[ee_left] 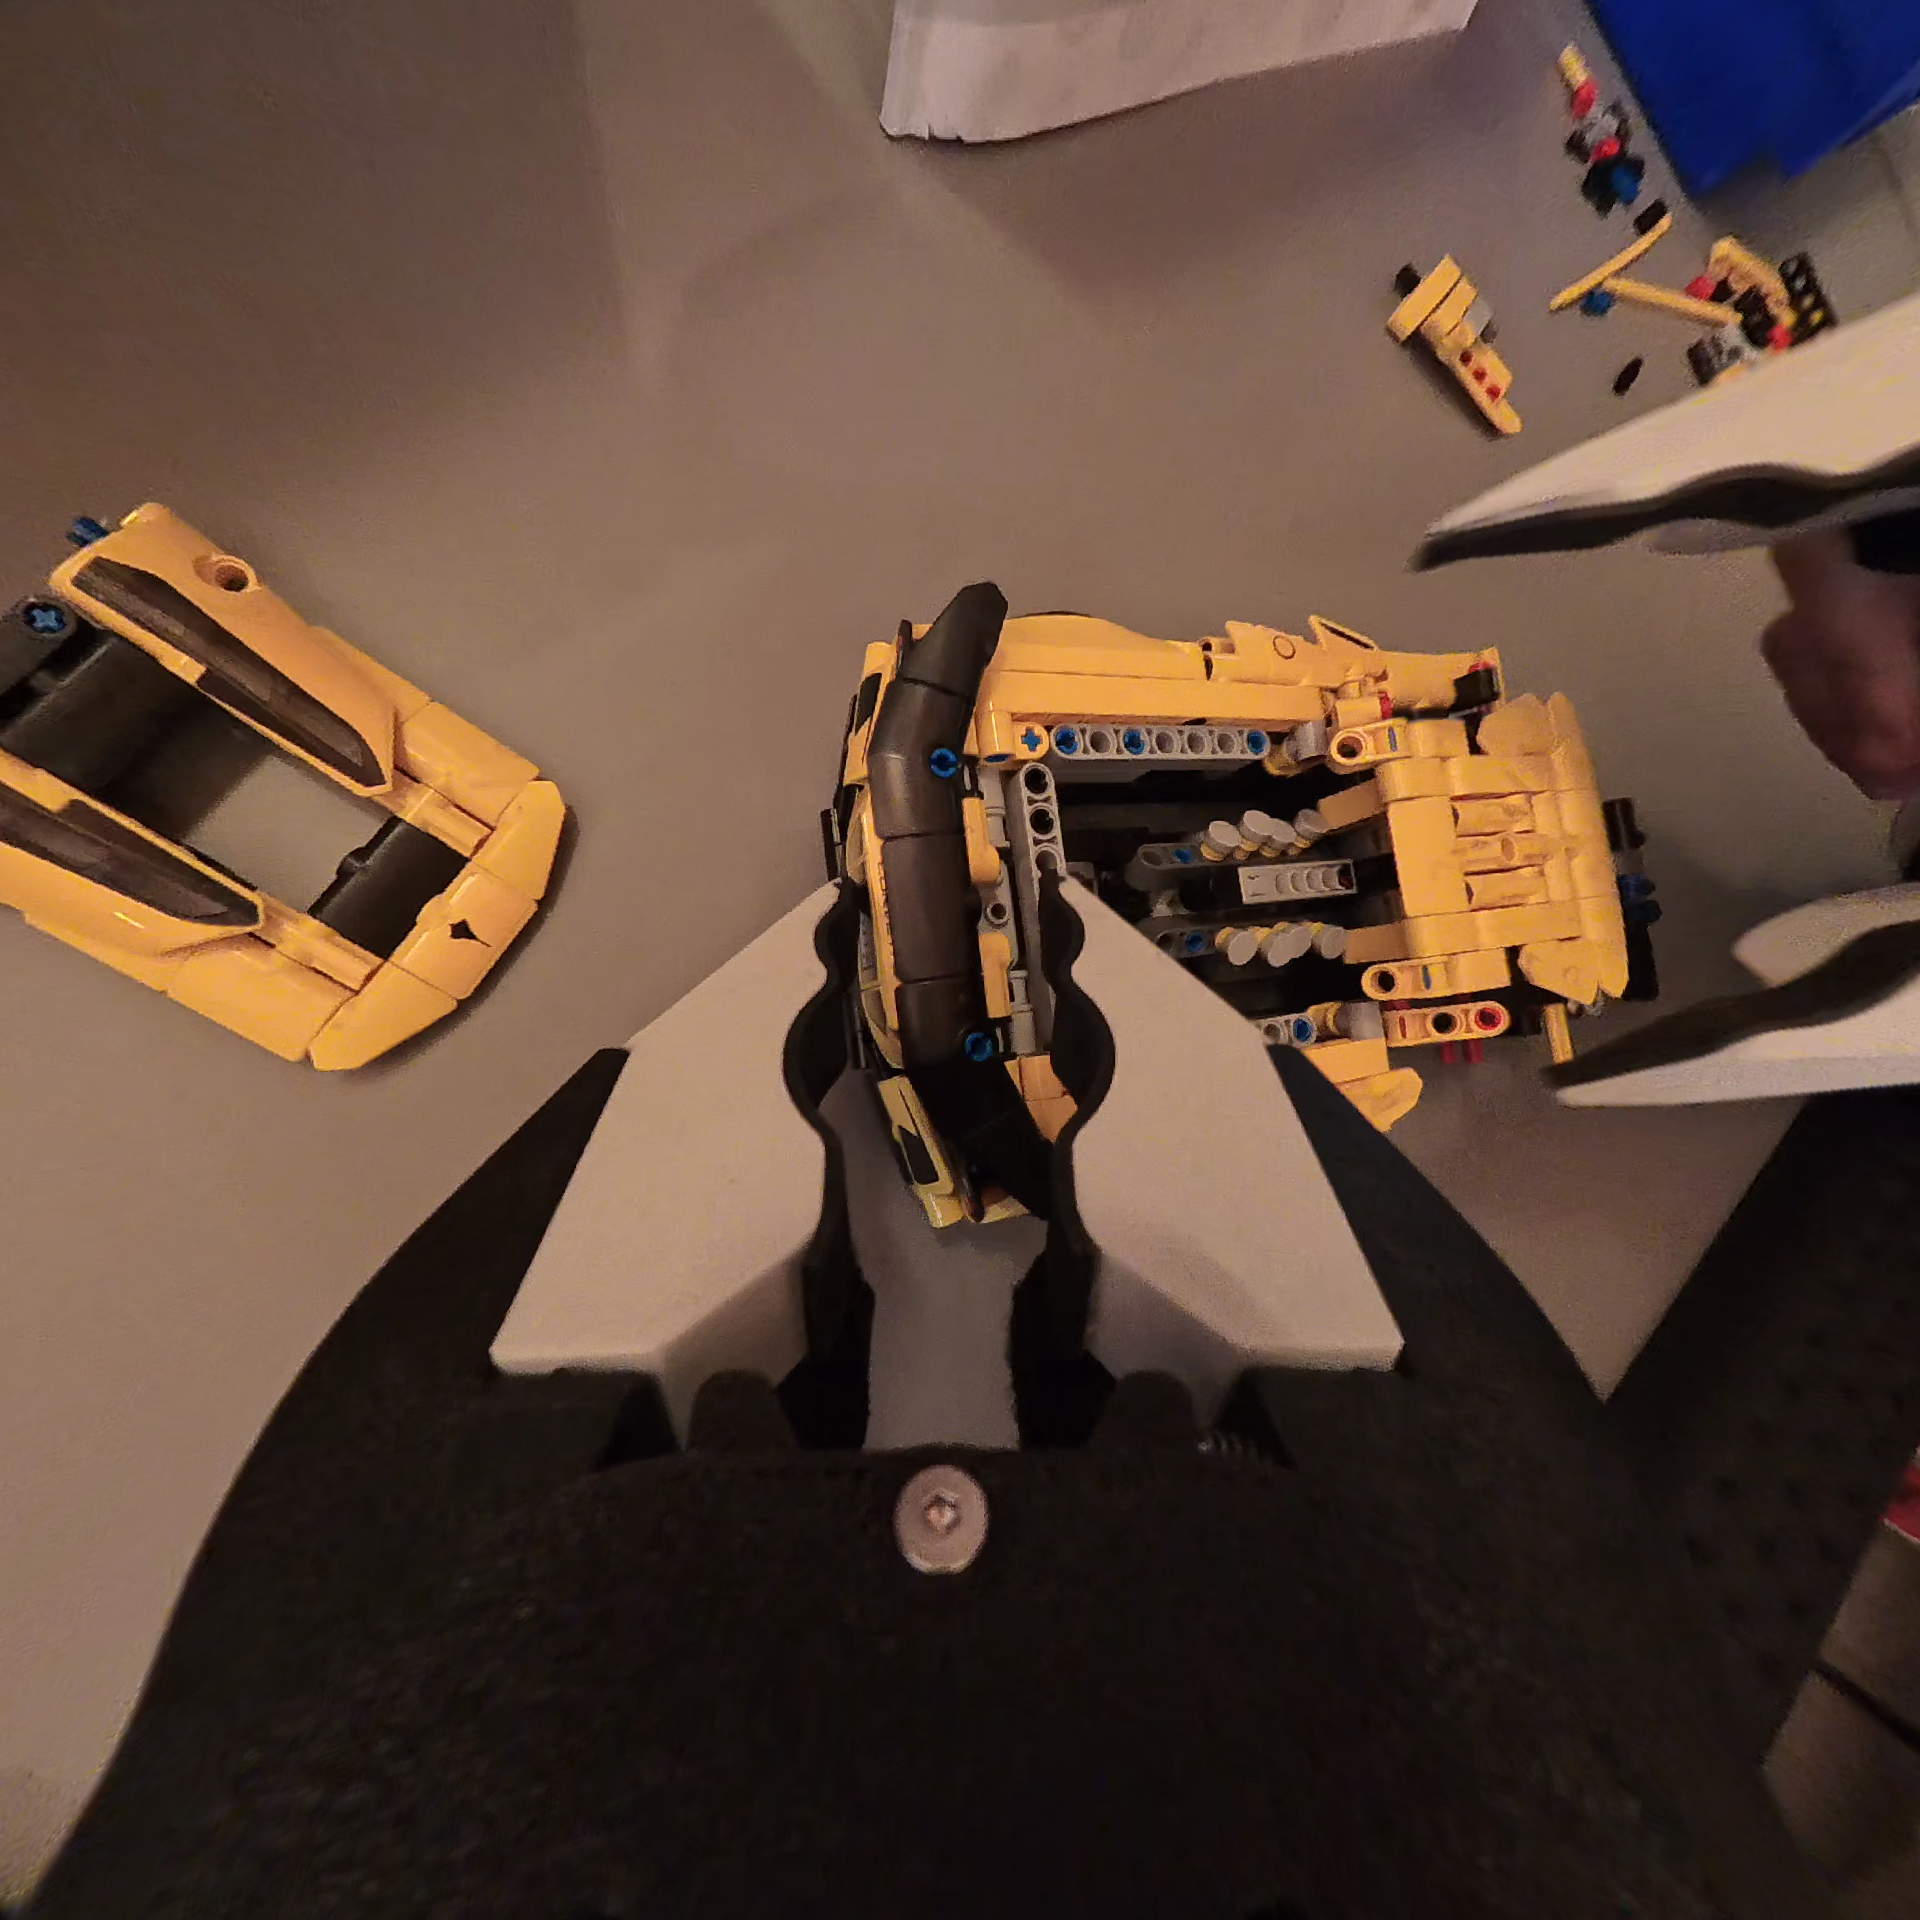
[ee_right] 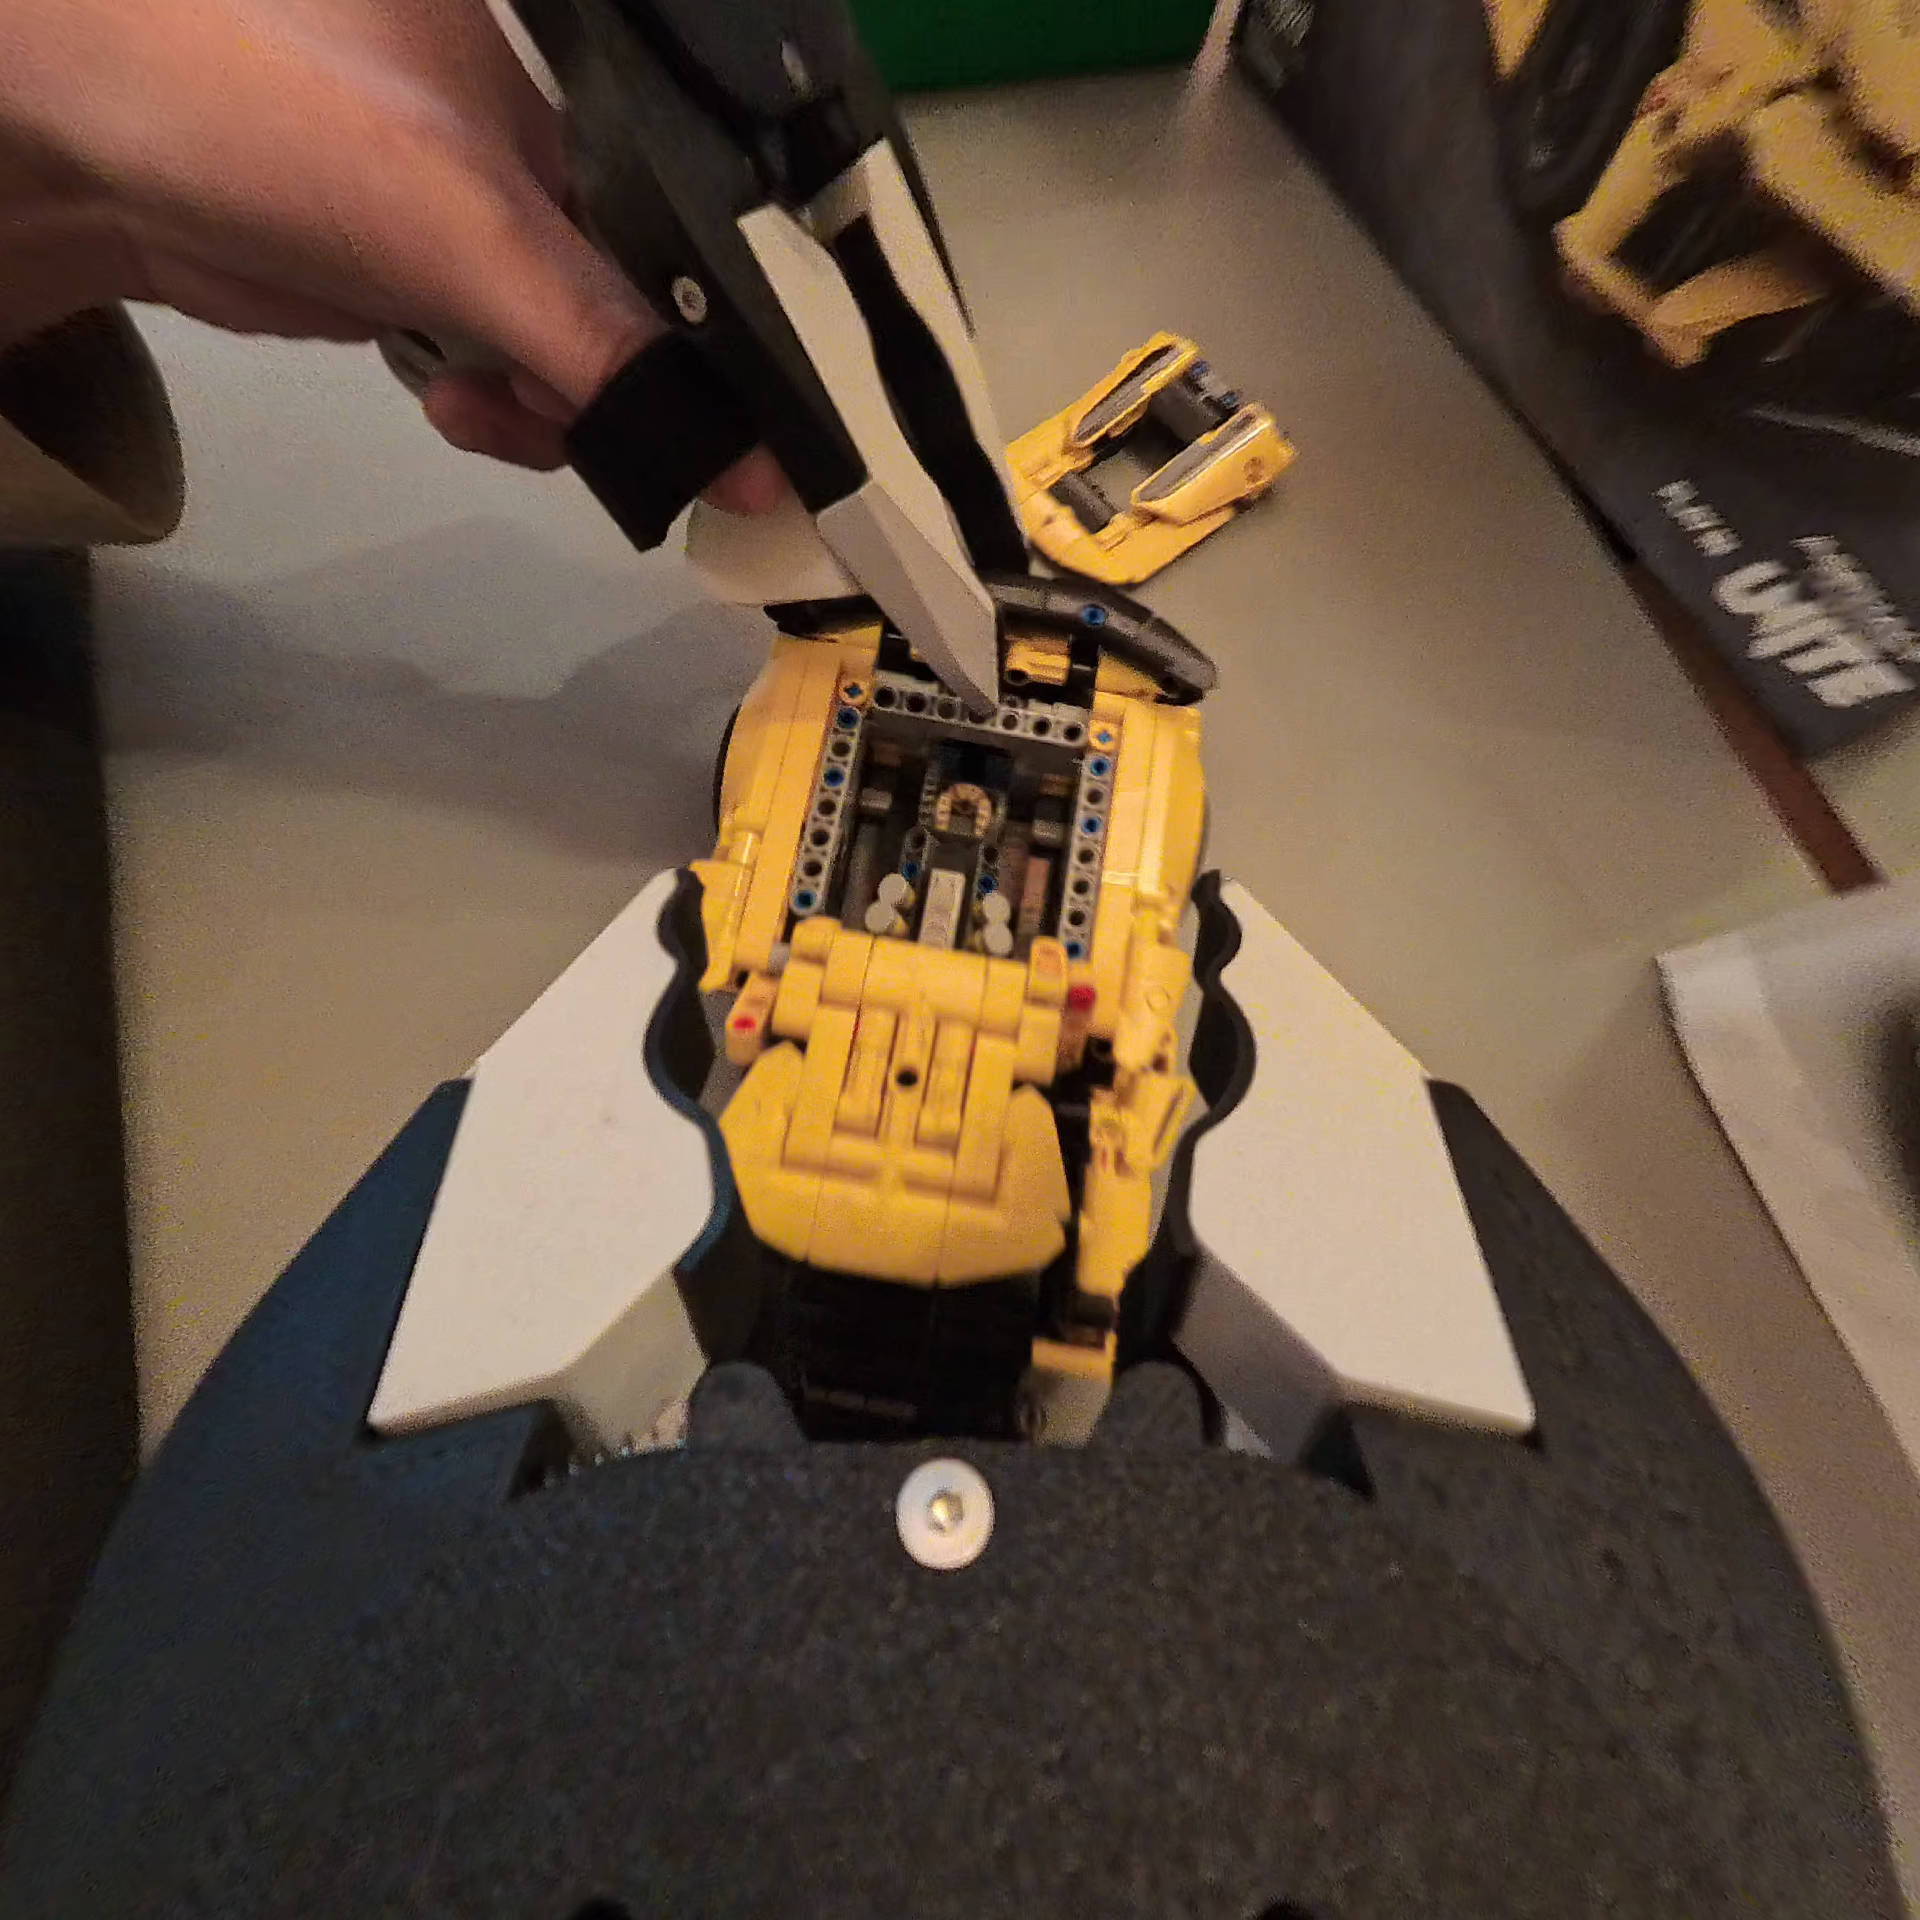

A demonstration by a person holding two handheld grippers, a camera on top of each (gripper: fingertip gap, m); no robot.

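The left gripper [ee_left: 945,904] clamps the dark curved spoiler [ee_left: 930,831] on the yellow brick car [ee_left: 1455,831]. The right gripper [ee_right: 945,914] stands released, its fingers straddling the car's other end without touching. A loose yellow roof panel [ee_left: 260,790] lies well apart from the car.

Glossy plastic brick car [ee_left: 1226,862]; matt grey table [ee_left: 623,364]; grainy black tongs [ee_left: 940,904].

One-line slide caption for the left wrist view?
Left gripper clamps the yellow brick car's black rear bar; detached roof panel alongside.
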